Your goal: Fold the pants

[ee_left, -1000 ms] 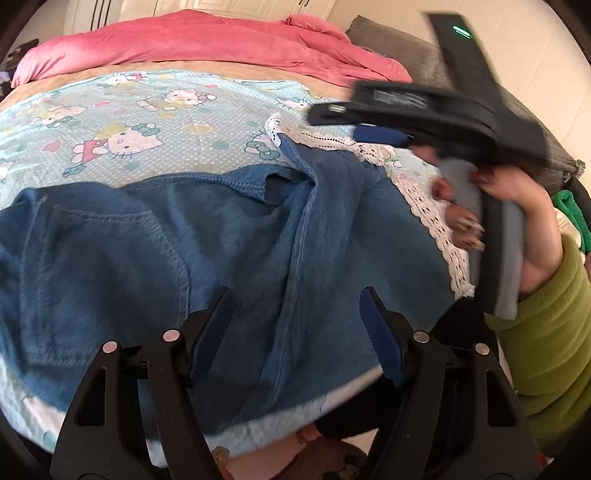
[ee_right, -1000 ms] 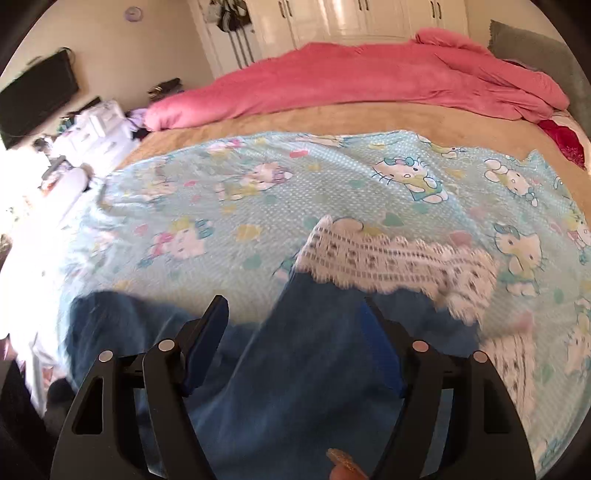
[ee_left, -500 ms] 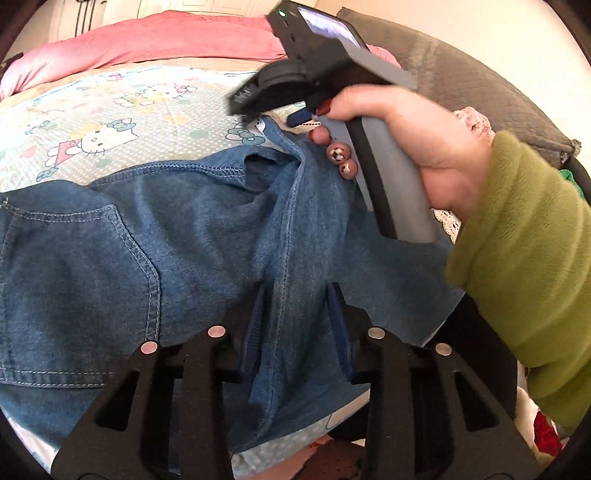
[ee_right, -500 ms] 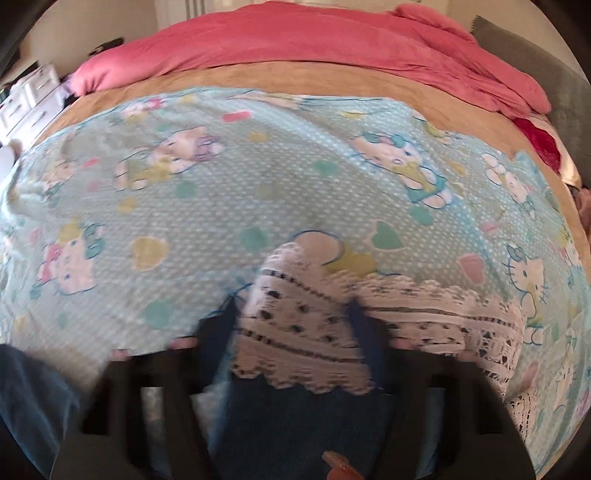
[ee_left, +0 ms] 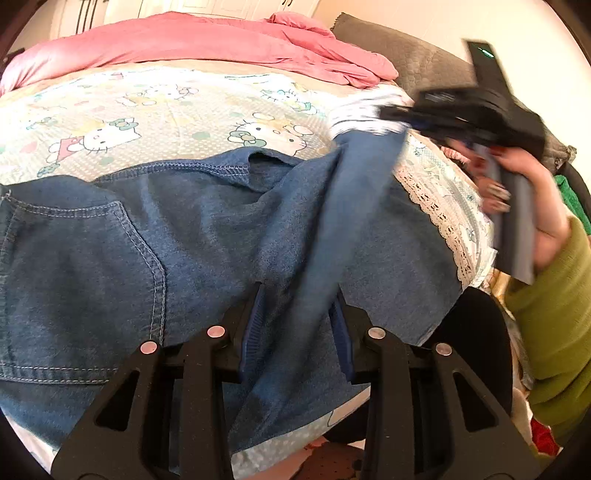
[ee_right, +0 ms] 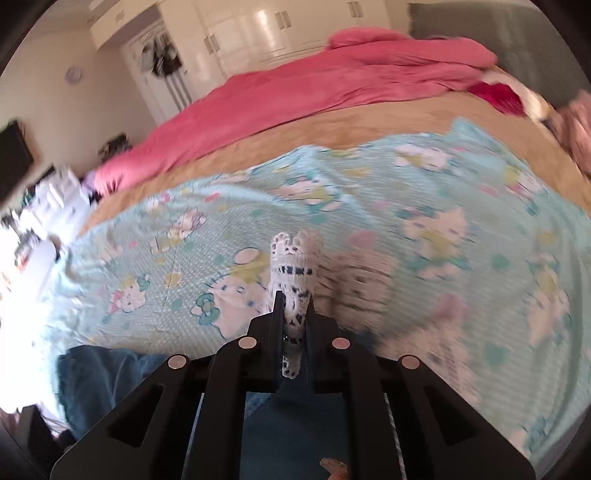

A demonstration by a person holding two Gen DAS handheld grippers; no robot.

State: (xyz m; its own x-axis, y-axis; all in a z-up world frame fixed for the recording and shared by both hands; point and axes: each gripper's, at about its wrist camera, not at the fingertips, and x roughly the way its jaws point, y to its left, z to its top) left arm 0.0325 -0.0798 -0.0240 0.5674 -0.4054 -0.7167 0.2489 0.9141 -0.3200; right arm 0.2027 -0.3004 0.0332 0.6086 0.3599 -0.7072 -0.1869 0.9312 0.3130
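Blue denim pants [ee_left: 177, 236] with a white lace hem lie on a Hello Kitty sheet [ee_left: 155, 110] on the bed. My left gripper [ee_left: 295, 328] has its jaws part closed around a raised ridge of denim near the crotch seam. My right gripper [ee_right: 293, 314] is shut on the lace cuff [ee_right: 295, 266] of one leg and holds it lifted above the sheet. In the left wrist view the right gripper [ee_left: 402, 118] is at the upper right, with that leg stretched from it down to my left gripper. The pants also show in the right wrist view [ee_right: 96, 384].
A pink duvet [ee_left: 207, 40] lies bunched across the far side of the bed. A grey headboard cushion [ee_left: 417, 62] is at the right. White wardrobes [ee_right: 266, 33] stand behind. The bed's near edge runs just under my left gripper.
My right gripper closed on the lace cuff and pulled it up and to the right, stretching the leg. My left gripper's jaws narrowed around the denim ridge.
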